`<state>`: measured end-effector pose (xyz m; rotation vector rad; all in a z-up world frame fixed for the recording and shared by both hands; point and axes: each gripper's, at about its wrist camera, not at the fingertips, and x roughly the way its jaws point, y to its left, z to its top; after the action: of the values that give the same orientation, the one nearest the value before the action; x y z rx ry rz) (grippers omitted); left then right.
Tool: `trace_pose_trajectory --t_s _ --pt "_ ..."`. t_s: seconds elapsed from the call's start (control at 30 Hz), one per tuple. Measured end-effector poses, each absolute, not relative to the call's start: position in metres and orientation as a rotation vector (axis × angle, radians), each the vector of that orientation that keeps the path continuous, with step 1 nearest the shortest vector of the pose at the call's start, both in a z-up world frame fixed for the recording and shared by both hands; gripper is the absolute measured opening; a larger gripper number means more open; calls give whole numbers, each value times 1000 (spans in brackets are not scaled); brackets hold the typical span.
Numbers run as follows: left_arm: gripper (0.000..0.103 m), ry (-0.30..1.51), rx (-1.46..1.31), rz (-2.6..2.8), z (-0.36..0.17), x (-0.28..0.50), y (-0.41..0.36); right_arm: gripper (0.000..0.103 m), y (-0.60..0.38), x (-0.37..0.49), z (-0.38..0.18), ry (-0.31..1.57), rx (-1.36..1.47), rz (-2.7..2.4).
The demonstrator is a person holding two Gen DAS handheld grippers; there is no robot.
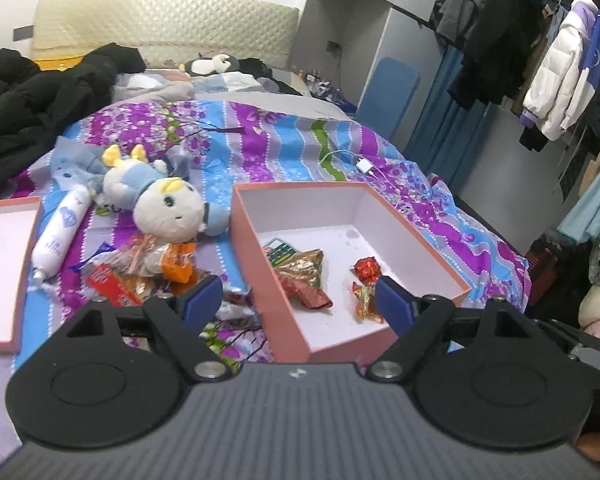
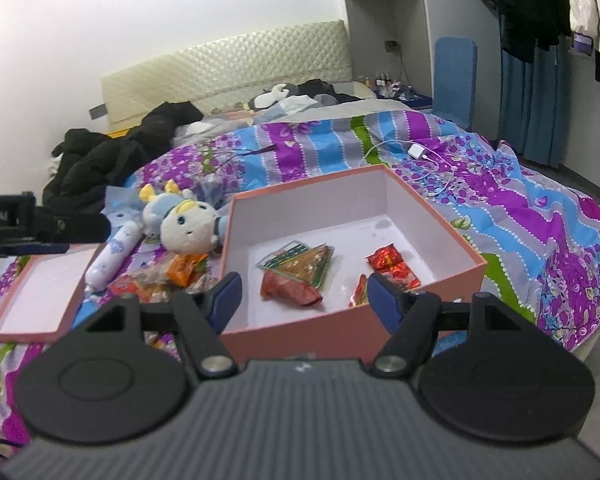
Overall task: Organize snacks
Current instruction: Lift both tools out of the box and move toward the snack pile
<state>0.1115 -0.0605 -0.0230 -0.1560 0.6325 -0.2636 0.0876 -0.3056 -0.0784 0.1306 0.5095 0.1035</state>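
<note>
While both grippers hang empty above the bed [image 1: 284, 144], the sorting of snacks stands partly done; the left gripper [image 1: 298, 300] has its blue pads spread wide with nothing between them, and the right gripper [image 2: 302, 294] is likewise well open and holds nothing. Ahead of the left gripper and a little to its right sits the pink box [image 1: 416, 236], open-topped; inside it lie a green-and-gold packet [image 1: 296, 258], a red wrapper [image 1: 310, 294] and a red foil sweet [image 1: 367, 268]. To the left of that gripper's left pad, on the flowered bedspread, a loose heap of snacks [image 1: 140, 272] in orange and red wrappers waits outside the box; beyond the heap lie a plush doll [image 1: 164, 204] and a white tube [image 1: 62, 232], and further left rests the box lid [image 1: 4, 268], upturned.

Judged from this, the step in hand is a return for the next packet; the next move calls for swinging a gripper left to the heap, lowering over one wrapper and closing on it alone, since the packets overlap and crinkly foil may slip or drag a neighbour.

Printing on the wrappers and tube is too blurred to read; only part of a white word shows on a black device [image 2: 4, 216] at the left edge of the right wrist view, and it cannot be made out in full.
</note>
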Motion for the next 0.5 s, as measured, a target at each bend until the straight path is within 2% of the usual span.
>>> trace_pose_trajectory --t_s 0.5 --pt "86 667 -207 -177 -42 59 -19 71 -267 60 -82 512 98 208"
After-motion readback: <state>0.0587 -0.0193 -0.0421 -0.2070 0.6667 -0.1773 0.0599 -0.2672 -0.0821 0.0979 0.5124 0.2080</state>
